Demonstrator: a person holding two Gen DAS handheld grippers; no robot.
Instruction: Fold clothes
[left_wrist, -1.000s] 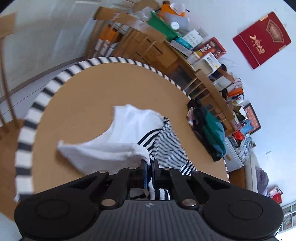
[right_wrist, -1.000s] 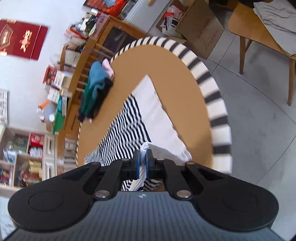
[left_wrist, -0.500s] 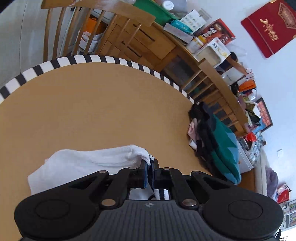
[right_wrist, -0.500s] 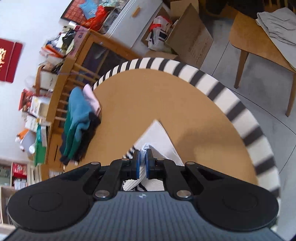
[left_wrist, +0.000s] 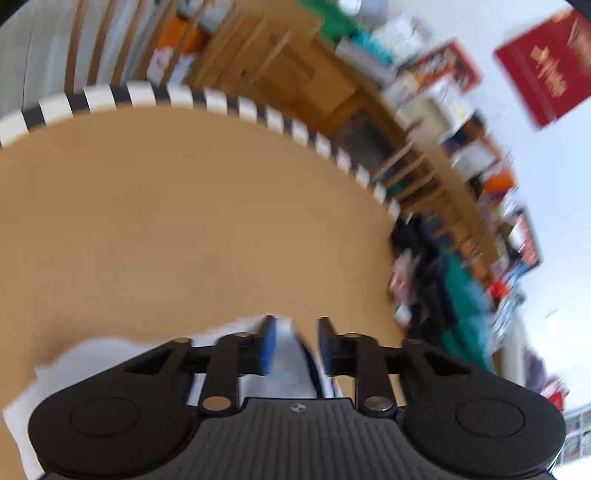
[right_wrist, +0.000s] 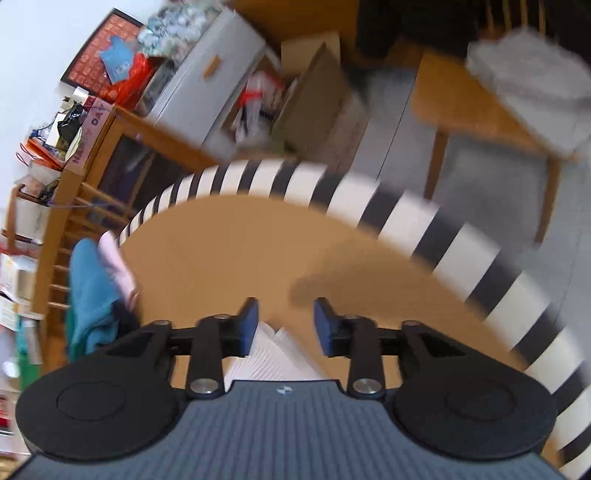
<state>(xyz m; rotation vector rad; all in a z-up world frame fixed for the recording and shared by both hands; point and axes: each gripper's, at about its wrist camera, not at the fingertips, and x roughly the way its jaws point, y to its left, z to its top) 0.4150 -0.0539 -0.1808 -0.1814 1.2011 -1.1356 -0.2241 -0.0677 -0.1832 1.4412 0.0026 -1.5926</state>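
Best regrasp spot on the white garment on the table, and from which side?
Judging by the frames, take the white garment at its free edge towards the table centre, coming from above and pinching the doubled layers. Both grippers, left and right, are opening with cloth lying loose between the jaws; the rest is hidden under them.
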